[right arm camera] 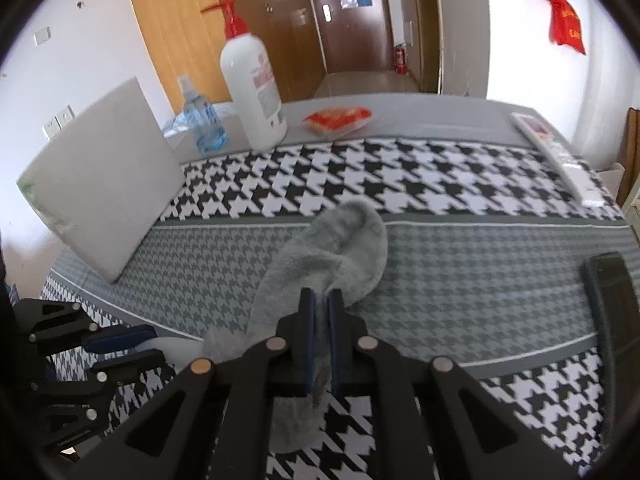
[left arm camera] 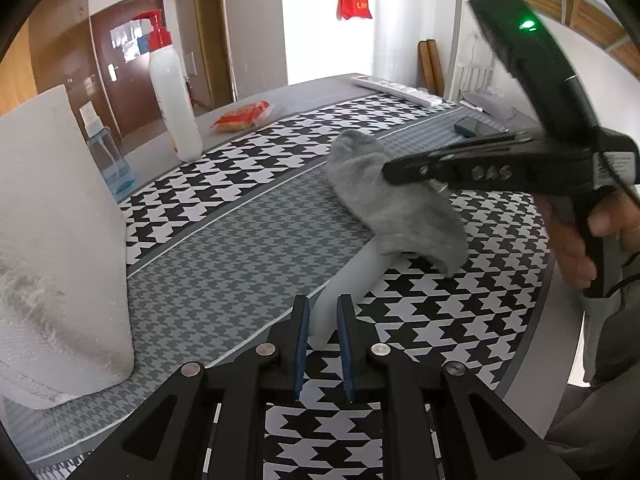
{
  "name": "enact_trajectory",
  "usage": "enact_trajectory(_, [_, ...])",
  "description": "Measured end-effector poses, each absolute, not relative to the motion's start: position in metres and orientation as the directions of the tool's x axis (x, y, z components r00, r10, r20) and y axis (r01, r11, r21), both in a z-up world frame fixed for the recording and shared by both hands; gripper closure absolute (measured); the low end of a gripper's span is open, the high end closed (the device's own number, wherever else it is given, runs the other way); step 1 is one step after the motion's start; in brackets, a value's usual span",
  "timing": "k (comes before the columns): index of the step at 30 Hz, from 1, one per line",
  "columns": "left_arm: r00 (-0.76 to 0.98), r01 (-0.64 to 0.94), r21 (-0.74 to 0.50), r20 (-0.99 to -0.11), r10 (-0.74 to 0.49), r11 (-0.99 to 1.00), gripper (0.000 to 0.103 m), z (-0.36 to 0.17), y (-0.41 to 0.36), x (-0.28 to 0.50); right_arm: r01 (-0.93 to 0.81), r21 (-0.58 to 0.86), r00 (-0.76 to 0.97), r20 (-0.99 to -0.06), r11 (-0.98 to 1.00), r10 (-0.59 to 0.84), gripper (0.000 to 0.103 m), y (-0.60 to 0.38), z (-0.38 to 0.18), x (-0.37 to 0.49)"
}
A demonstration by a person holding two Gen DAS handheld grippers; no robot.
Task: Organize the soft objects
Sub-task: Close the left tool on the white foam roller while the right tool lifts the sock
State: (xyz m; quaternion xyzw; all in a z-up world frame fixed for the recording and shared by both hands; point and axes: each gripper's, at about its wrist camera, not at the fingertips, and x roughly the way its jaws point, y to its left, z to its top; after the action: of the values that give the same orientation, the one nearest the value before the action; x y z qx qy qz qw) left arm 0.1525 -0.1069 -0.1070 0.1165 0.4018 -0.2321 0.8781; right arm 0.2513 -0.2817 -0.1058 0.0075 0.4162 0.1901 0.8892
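A fluffy grey sock (left arm camera: 372, 184) lies crumpled on the houndstooth tablecloth (left arm camera: 240, 240). From under its near end a pale, smooth sock piece (left arm camera: 352, 280) runs toward me, and I cannot tell whether it is a second sock. My left gripper (left arm camera: 323, 320) is shut on the end of that pale piece. My right gripper (right arm camera: 322, 308) is shut on a fold of the grey sock (right arm camera: 340, 244). In the left wrist view the right gripper (left arm camera: 386, 172) reaches in from the right, its tip on the grey sock. In the right wrist view the left gripper (right arm camera: 158, 345) sits at the lower left.
A white foam slab (left arm camera: 60, 240) leans at the left. Behind it stand a white pump bottle (left arm camera: 176, 100) and a small blue bottle (left arm camera: 112, 164). An orange packet (left arm camera: 242, 116), a white remote (left arm camera: 400, 90) and a dark phone (right arm camera: 612, 300) lie on the table. A person's hand (left arm camera: 576, 240) holds the right gripper.
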Motion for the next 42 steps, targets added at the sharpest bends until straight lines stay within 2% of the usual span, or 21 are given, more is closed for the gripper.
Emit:
enact_trajectory(2, [0.576,0.501,0.020,-0.754,-0.316,0.865,0.084,-0.105,-0.107,0.153,-0.323,0.171,0.597,-0.727,0.931,0.341,0.094,-0.288,-0.100,0.248])
enact_trajectory(6, [0.575,0.496,0.015,-0.755,-0.315,0.868,0.052,-0.104,-0.108,0.155,-0.309,0.150,0.633,-0.704,0.939,0.321,0.094,-0.300,-0.087,0.237])
enact_trajectory(7, [0.578,0.496,0.020,-0.753,-0.313,0.868,0.049,-0.104,-0.109,0.154,-0.305,0.147,0.640,-0.699,0.941,0.317,0.094,-0.304,-0.085,0.234])
enact_trajectory(20, [0.517,0.561,0.042,-0.798,-0.310,0.827,0.049,-0.115,-0.129,0.173,-0.256,0.200,0.646,-0.693,0.946,0.322,0.094,-0.331,-0.090,0.210])
enact_trajectory(23, [0.503,0.569,0.022,-0.800,-0.327,0.822,0.053,-0.117,-0.128,0.177,-0.247,0.202,0.646,-0.694,0.948,0.316,0.094,-0.333,-0.091,0.206])
enact_trajectory(25, [0.498,0.559,0.009,-0.803,-0.327,0.829,0.065,-0.117,-0.126,0.183,-0.247,0.204,0.647,-0.693,0.947,0.318,0.094,-0.333,-0.091,0.204])
enact_trajectory(32, [0.497,0.565,0.000,-0.798,-0.341,0.825,0.084,-0.115,-0.127,0.188,-0.252,0.214,0.659,-0.677,0.944,0.329,0.094,-0.331,-0.089,0.197])
enact_trajectory(33, [0.505,0.561,-0.008,-0.789,-0.350,0.828,0.093,-0.113,-0.126,0.187,-0.254,0.219,0.663,-0.670,0.942,0.334,0.094,-0.331,-0.087,0.195])
enact_trajectory(42, [0.556,0.532,-0.013,-0.748,-0.361,0.846,0.095,-0.097,-0.123,0.171,-0.276,0.213,0.684,-0.642,0.937,0.347,0.094,-0.325,-0.075,0.185])
